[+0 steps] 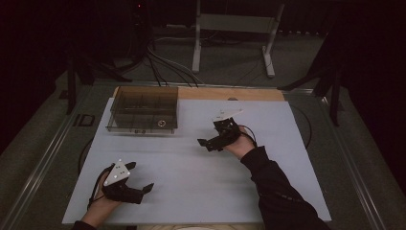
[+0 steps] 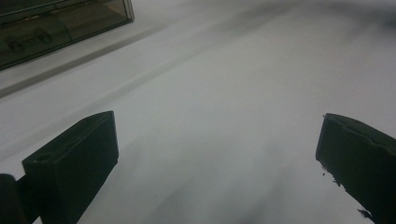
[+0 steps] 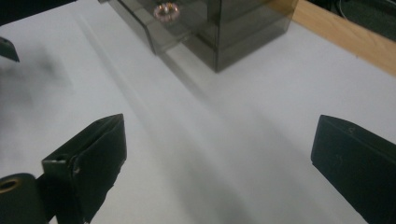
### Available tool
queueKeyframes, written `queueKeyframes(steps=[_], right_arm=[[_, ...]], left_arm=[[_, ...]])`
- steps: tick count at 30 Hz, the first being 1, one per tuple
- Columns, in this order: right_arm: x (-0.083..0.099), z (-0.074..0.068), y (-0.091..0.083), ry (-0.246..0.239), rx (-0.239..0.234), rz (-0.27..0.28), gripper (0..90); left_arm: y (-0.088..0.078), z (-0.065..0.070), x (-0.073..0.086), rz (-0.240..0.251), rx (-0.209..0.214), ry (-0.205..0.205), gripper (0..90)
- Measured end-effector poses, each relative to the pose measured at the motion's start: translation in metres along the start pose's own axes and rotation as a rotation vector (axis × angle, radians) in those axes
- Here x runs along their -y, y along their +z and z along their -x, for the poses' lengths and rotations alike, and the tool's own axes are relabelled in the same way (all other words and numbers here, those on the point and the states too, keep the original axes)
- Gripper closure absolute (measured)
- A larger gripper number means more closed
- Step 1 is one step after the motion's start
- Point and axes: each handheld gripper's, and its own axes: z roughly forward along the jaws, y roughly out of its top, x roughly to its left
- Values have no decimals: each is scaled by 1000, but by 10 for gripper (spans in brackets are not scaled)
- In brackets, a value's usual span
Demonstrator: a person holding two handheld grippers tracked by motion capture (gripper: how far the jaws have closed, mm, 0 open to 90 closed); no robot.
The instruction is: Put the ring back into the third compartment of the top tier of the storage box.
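While both sets of fingers stand spread with nothing in them, the right gripper (image 1: 207,142) faces the smoked plastic box (image 1: 143,109) at the table's (image 1: 201,187) far side, the left gripper (image 1: 139,187) well nearer the person; seemingly an approach, calling for a reach toward the box's ring (image 3: 166,10).

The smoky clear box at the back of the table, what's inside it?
Inside the smoky clear box dividers form compartments, and a small ring lies in one near its front right corner. The tinted walls and dim light hide whatever else the other compartments hold.

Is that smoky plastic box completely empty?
No. A small ring lies inside the box, in a near compartment; the rest looks bare.
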Motion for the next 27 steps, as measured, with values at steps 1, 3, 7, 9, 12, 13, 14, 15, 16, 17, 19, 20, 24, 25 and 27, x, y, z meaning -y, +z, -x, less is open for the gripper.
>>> queueKeyframes(steps=[1,3,7,9,12,13,14,15,16,17,19,20,24,25,27], right_arm=[[4,1,-1,-1,-1,2,38],[10,2,-3,8,-8,3,39],[23,3,-7,15,-4,5,39],[29,4,-9,14,0,0,39],[40,5,-12,22,4,-7,39],[40,5,-12,22,4,-7,39],[44,5,-13,24,6,-9,39],[51,6,-16,28,6,-15,39],[54,6,-17,30,8,-15,39],[58,6,-18,35,4,-12,39],[65,6,-22,46,0,-7,39],[69,6,-23,53,-2,-7,39],[82,7,-30,62,8,-2,39],[84,7,-32,65,9,0,39],[89,9,-35,74,-4,5,39]], left_arm=[[0,0,0,-1,0,0,0],[0,0,0,0,1,-1,0],[0,0,0,-2,0,2,0],[0,0,0,0,1,-1,0],[0,0,0,-2,1,1,0],[0,0,0,-2,1,1,0],[0,0,0,-1,0,2,0],[0,0,0,0,1,0,0],[0,0,0,0,1,0,0],[0,0,0,-1,0,1,0],[0,0,0,0,1,0,0],[0,0,0,0,0,2,0],[0,0,0,-1,0,4,0],[0,0,0,-1,1,3,0],[0,0,0,0,0,4,0]])
